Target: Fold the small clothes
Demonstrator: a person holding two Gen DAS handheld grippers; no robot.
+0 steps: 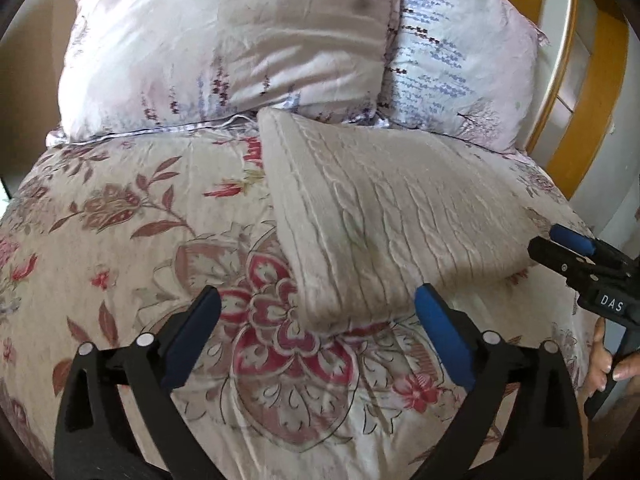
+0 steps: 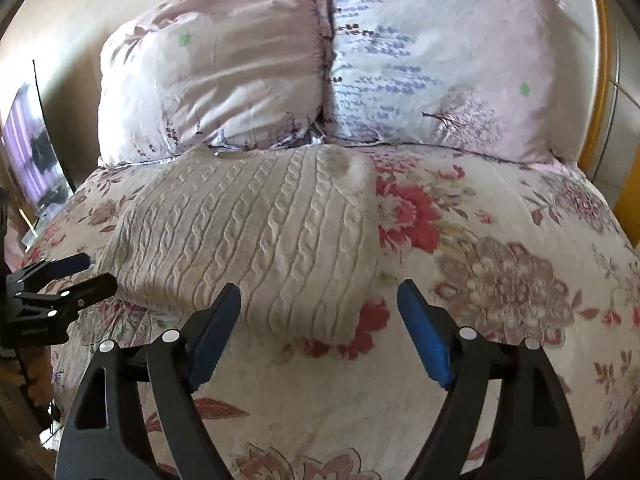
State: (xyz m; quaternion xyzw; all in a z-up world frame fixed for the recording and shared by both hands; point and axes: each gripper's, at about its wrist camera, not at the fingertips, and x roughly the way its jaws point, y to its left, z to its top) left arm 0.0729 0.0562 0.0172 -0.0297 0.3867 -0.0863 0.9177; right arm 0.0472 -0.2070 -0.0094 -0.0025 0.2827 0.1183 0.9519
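Observation:
A cream cable-knit garment [image 1: 384, 216] lies folded into a flat rectangle on the floral bedspread [image 1: 120, 240], just in front of the pillows; it also shows in the right wrist view [image 2: 256, 240]. My left gripper [image 1: 318, 320] is open and empty, jaws wide, just short of the garment's near corner. My right gripper [image 2: 320, 312] is open and empty, its jaws just in front of the garment's near edge. Each gripper shows in the other's view: the right one [image 1: 568, 246] at the garment's right edge, the left one [image 2: 86, 272] at its left edge.
Two floral pillows [image 1: 224, 48] [image 1: 456, 64] lean at the head of the bed. A yellow wooden headboard [image 1: 588, 92] stands at the right. A screen [image 2: 32, 152] stands beside the bed on the left. The bedspread [image 2: 500, 280] stretches bare around the garment.

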